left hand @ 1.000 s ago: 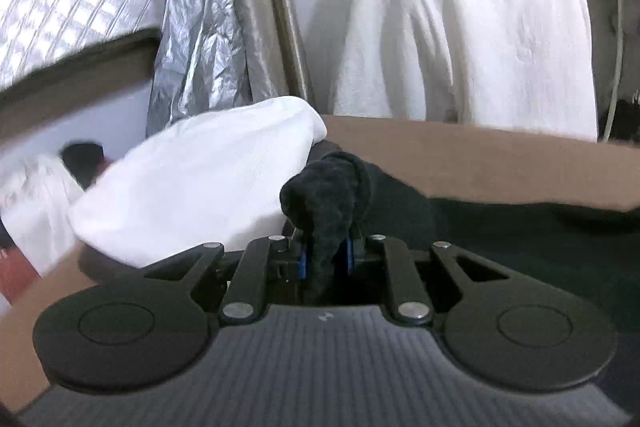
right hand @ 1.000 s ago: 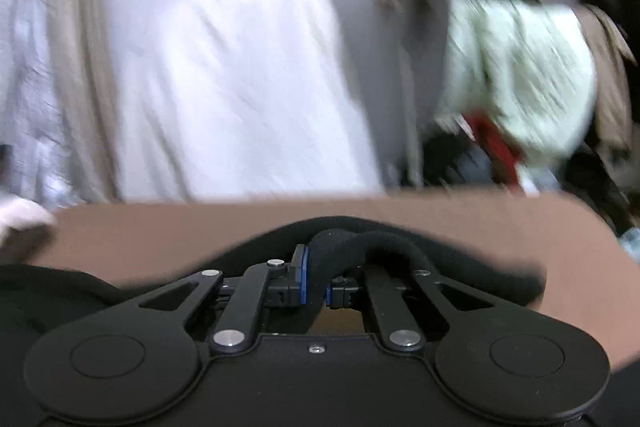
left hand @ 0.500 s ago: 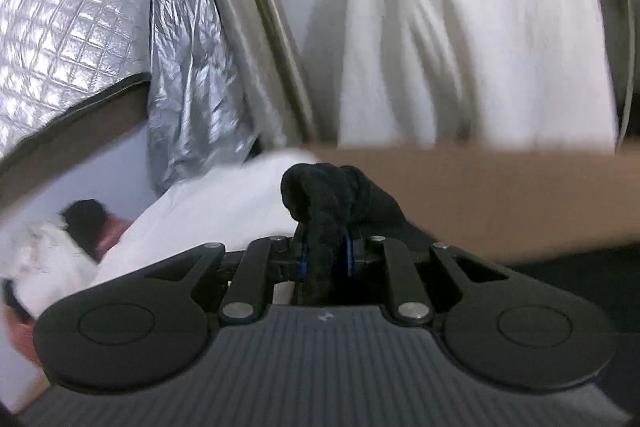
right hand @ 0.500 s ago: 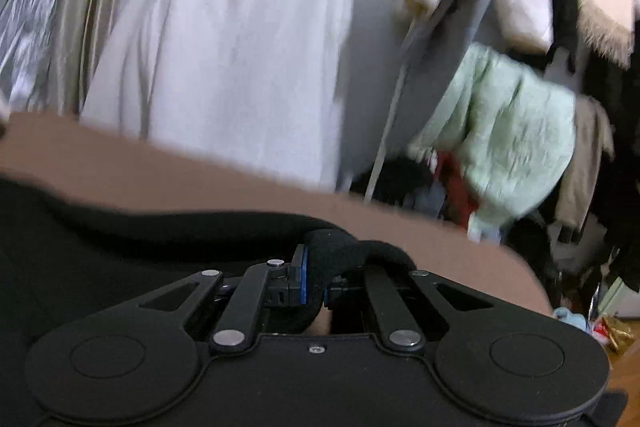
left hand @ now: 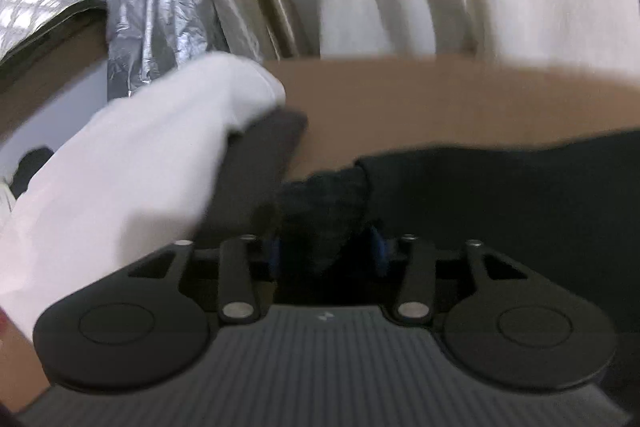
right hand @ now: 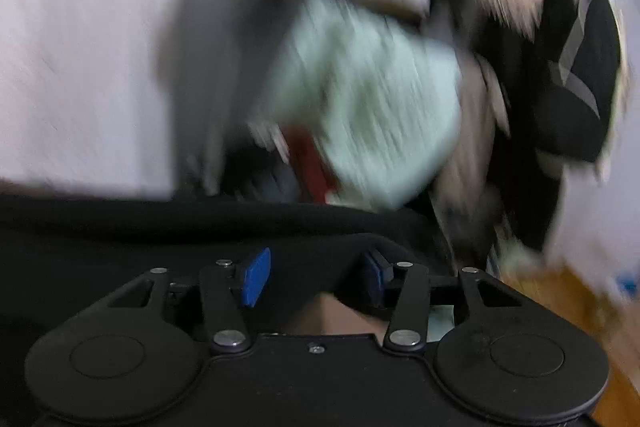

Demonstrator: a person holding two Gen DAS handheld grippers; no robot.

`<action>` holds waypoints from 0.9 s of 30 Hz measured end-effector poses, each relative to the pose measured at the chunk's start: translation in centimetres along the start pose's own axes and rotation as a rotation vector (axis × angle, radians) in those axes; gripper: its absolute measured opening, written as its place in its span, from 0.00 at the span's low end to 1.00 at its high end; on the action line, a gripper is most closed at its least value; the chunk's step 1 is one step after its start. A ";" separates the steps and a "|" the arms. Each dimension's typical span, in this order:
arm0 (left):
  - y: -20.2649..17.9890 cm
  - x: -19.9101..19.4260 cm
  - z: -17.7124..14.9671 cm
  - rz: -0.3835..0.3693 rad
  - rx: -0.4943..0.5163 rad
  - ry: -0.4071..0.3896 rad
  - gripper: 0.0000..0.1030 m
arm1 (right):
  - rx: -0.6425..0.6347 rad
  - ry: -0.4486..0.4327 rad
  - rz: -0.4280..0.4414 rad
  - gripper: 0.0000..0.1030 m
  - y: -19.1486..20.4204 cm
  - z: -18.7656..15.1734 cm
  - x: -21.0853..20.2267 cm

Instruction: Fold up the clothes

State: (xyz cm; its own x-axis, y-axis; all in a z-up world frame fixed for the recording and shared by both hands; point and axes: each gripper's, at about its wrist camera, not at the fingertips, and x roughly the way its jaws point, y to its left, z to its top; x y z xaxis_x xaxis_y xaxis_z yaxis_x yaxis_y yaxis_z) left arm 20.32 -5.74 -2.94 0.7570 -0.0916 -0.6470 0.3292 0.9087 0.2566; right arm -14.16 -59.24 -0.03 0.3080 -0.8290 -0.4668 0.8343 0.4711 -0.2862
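With the black garment point(left hand: 500, 179) spread on the brown table point(left hand: 440, 99) beside the white folded pile point(left hand: 140, 155), both left gripper point(left hand: 324, 251) and right gripper point(right hand: 316, 275) stand spread, gripping nothing; withdraw low without snagging its edge.

Black garment point(left hand: 500, 187) of soft, dark fabric, spread low across the brown table point(left hand: 440, 99), one bunched, knit-textured edge point(left hand: 324, 215) raised nearest the camera. Folded white garment point(left hand: 132, 167) just beside it on the left, resting on something dark grey. Right view blurred: black cloth point(right hand: 160, 239) lying flat in a wide band.
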 end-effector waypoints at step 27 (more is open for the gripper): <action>2.6 -10.4 -7.7 0.003 -0.048 0.186 0.70 | 0.506 0.307 0.779 0.68 1.9 -13.6 -6.2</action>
State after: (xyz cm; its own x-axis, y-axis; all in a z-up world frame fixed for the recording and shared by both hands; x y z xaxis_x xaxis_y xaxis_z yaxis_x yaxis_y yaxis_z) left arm 8.93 0.65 -1.03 0.6390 -0.0165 -0.7690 0.2968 0.9276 0.2267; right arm -20.70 -49.08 -9.04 0.7835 -0.1927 -0.5908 0.5675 0.6092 0.5539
